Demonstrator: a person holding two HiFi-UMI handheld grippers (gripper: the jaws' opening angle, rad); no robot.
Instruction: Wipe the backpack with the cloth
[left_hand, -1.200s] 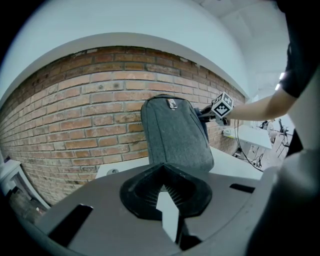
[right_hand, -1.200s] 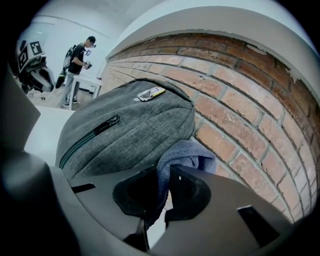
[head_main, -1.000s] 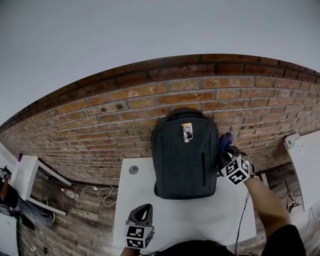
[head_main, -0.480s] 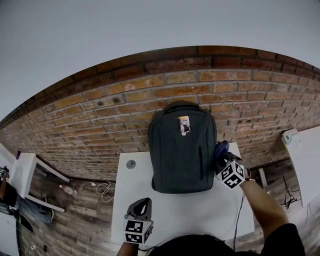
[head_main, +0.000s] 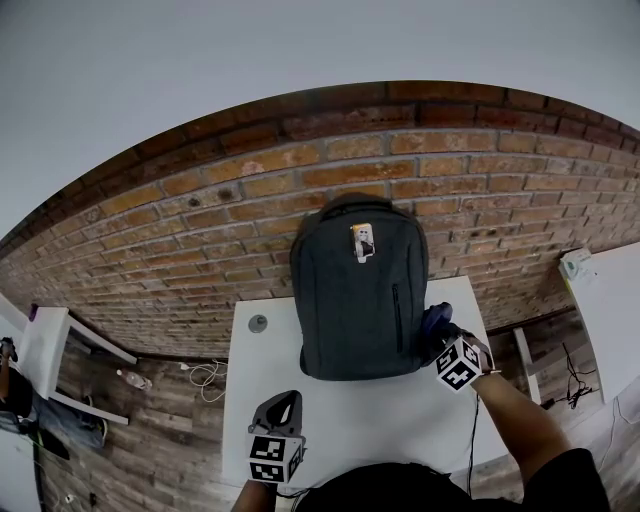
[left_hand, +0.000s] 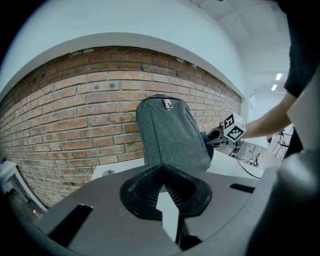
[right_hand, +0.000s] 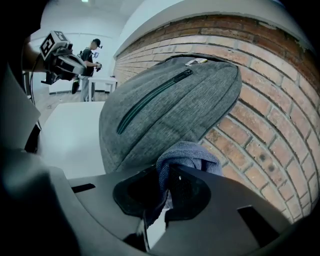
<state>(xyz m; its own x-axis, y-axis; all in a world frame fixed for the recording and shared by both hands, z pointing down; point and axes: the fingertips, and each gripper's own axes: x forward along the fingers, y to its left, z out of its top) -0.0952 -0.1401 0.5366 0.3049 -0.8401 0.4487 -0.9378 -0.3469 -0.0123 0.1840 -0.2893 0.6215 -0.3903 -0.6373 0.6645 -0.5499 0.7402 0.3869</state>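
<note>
**Head view:** A grey backpack (head_main: 355, 300) stands upright at the 12 o'clock edge of a white table (head_main: 350, 420), its back against a brick wall (head_main: 200, 230). The right gripper (head_main: 442, 342) presses a blue cloth (head_main: 434, 320) against the pack's side at about 4 o'clock. Over the past second the cloth has slid down that side from roughly 3 o'clock, and it now sits near the base. The stroke along this flank looks close to finished, so the front panel and the far side are probably next. The left gripper (head_main: 287, 403) hovers at 7 o'clock, well apart from the pack.

**Left gripper view:** The left gripper's (left_hand: 162, 172) tongs are closed tip to tip with nothing between them. The backpack (left_hand: 170, 132) rises at 12 o'clock. The right gripper (left_hand: 220, 135) and a sliver of cloth (left_hand: 207, 144) meet the pack's lower edge at 2 o'clock.

**Right gripper view:** The right gripper's (right_hand: 165, 182) tongs are clamped on the bunched cloth (right_hand: 187, 155), which touches the pack's (right_hand: 170, 110) grey side just above them. The wall (right_hand: 260, 115) runs off at 3 o'clock, and the idle left gripper (right_hand: 60, 57) hangs at 10 o'clock.
</note>
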